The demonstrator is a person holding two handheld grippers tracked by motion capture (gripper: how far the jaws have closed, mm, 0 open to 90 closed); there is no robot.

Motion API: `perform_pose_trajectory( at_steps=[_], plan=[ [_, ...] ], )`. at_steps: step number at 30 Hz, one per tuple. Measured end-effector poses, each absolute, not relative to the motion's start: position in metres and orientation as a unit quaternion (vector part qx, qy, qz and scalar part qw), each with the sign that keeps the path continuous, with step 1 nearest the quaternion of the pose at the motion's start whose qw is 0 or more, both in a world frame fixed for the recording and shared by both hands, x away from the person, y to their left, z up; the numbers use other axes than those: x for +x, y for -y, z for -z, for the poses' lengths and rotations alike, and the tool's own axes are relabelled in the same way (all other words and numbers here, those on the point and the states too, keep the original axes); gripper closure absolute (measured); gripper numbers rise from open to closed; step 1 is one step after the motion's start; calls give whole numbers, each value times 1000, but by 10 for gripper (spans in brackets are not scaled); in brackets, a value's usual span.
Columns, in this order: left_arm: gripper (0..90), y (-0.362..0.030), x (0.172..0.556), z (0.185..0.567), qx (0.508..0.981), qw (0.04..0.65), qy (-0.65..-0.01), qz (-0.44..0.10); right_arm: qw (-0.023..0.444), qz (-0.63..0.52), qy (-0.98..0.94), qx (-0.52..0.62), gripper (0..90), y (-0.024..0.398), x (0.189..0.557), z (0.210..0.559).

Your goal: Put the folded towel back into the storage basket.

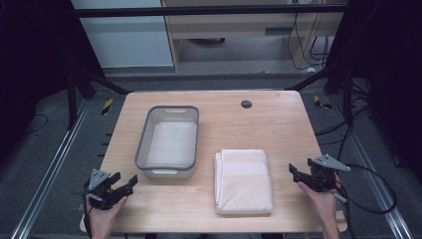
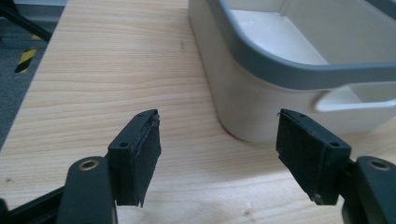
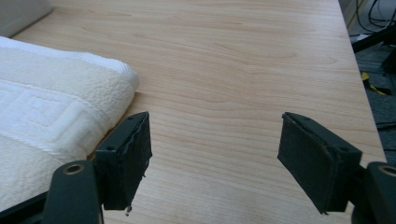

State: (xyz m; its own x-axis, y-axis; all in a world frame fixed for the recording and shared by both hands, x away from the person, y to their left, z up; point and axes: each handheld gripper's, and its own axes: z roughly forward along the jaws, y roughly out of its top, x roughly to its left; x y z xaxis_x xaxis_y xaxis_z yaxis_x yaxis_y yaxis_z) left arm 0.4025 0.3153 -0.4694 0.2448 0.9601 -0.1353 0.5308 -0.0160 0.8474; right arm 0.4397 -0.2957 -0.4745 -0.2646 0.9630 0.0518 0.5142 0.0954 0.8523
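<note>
Lab test rig, metal frame rails (image 1: 47, 172), loose cables (image 1: 370, 172)

Matt grained wood table (image 1: 278, 124); smooth plastic tub (image 1: 168, 172) with grey rim; soft terry-cloth towel (image 1: 244, 184).

The left claw (image 2: 218, 156) rides low over the pale wooden bench (image 2: 116, 74), its two black jaws standing wide apart with nothing between them but bare wood grain. Each jaw carries a dark pad; the left one's edge looks frayed. Just ahead of the claw and toward its right jaw stands a white plastic tub (image 2: 261, 100) with a grey rim (image 2: 280, 70), its rounded near corner close beyond the gap. A handle slot opens in the tub's wall above the right jaw. Far ahead and left of the claw, past the bench edge, lies grey floor (image 2: 16, 79) with a yellow-and-black striped mark (image 2: 25, 59).
</note>
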Motion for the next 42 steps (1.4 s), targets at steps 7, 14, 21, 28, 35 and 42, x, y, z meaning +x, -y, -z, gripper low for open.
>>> perform_pose_trajectory(
  at_steps=[7, 14, 21, 28, 35, 42],
  plan=[
    [292, -301, 397, 466, 684, 425, -537, -250, 266, -411, -688, 535, 278, 294, 438, 472],
    [265, -287, 395, 465, 703, 428, -515, -239, 263, -420, -686, 533, 275, 293, 437, 467],
    [261, -274, 393, 464, 715, 427, -499, -240, 265, -418, -692, 525, 262, 289, 436, 464],
    [282, -262, 390, 460, 717, 440, -489, -232, 266, -426, -692, 518, 254, 285, 435, 457],
    [296, -255, 389, 458, 720, 446, -482, -225, 265, -428, -697, 510, 250, 281, 435, 453],
    [291, -247, 386, 455, 723, 449, -474, -226, 264, -430, -699, 506, 244, 278, 435, 450]
  ],
)
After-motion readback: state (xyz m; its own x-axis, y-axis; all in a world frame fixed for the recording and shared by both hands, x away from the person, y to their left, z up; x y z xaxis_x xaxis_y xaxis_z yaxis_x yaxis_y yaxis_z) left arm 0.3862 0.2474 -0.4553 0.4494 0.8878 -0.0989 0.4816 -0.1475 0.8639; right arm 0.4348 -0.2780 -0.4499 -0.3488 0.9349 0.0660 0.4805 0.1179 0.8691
